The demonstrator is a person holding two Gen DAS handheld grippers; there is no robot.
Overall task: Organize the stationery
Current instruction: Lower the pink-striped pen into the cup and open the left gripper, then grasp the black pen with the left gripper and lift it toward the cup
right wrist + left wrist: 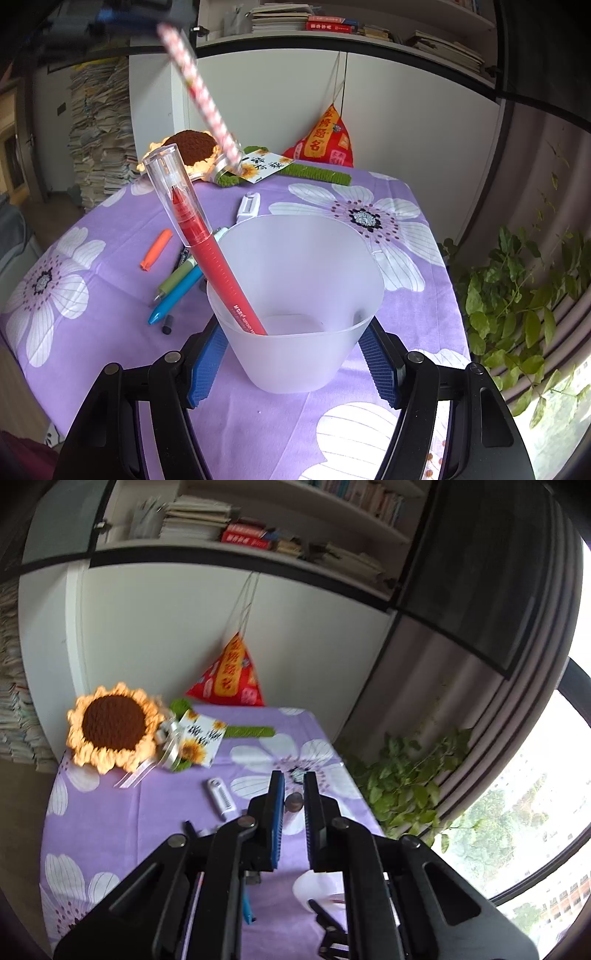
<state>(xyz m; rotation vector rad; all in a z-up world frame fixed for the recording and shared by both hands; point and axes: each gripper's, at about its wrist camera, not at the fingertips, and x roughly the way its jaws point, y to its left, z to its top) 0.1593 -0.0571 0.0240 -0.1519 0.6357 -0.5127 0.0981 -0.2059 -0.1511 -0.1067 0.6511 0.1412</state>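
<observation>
Gripping, right: my right gripper [291,334] has its blue pads pressed on both sides of the frosted cup [303,369], low on the wall.
Left gripper [293,779]: jaws narrow, pinching the striped pen [203,99] at its top end, at 11 o'clock above the cup.
Striped pen handling: I judge it light, stiff and smooth; hanging tilted from one end, it may swing or slip.
Cup: thin plastic, light and tippy; I hold it gently.
Cup contents: red pen [221,273] leaning towards 11 o'clock.
Loose stationery: green pen [177,277] and blue pen [173,299] at 9 o'clock of the cup, on the cloth.
</observation>
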